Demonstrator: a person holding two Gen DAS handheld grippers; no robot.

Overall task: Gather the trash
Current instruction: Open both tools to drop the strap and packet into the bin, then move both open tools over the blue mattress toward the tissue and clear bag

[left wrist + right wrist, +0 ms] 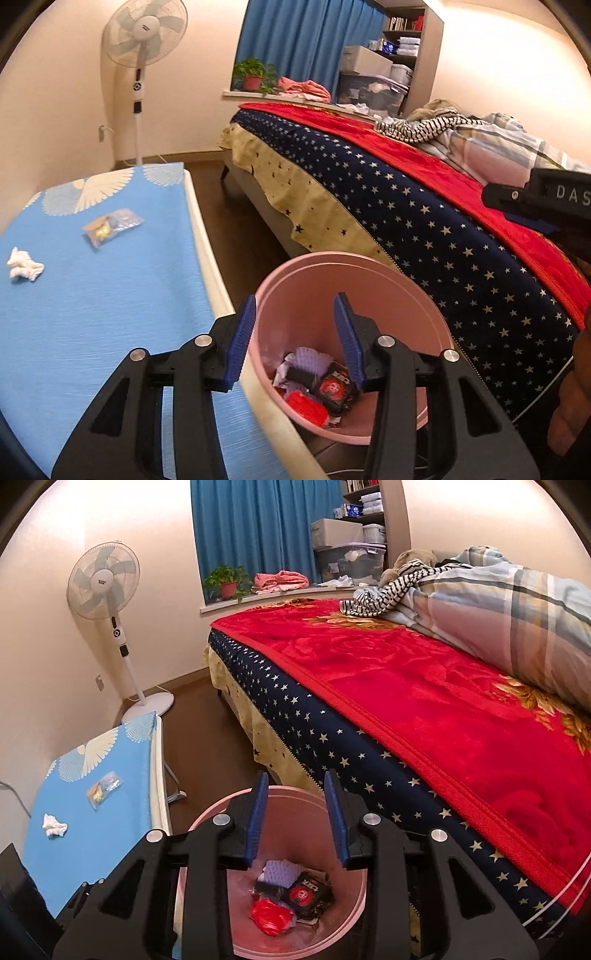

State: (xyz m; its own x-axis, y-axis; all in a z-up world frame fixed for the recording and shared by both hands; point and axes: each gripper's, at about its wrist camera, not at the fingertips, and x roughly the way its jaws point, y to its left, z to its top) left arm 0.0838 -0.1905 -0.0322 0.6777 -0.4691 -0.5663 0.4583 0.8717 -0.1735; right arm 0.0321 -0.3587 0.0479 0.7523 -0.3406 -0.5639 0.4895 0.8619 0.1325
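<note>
A pink trash bin [369, 273] [354, 915] stands on the floor between the table and the bed. It holds a red wrapper [269, 915], a black packet [308, 891] and purple paper [279, 871]. My left gripper [295, 310] is open and empty above the bin's left rim. My right gripper [295, 786] is open and empty over the bin. A crumpled white tissue [24, 264] [53, 826] and a clear snack packet [110, 227] [103, 788] lie on the blue-covered table [110, 314] [92, 834]. The right gripper's body [546, 203] shows at the right of the left wrist view.
A bed with a red blanket [424, 686] and starry navy side [424, 236] fills the right. A standing fan [142, 55] [107, 587] is by the far wall. A windowsill holds a potted plant [227, 581] and pink clothes. Brown floor [207, 738] runs between table and bed.
</note>
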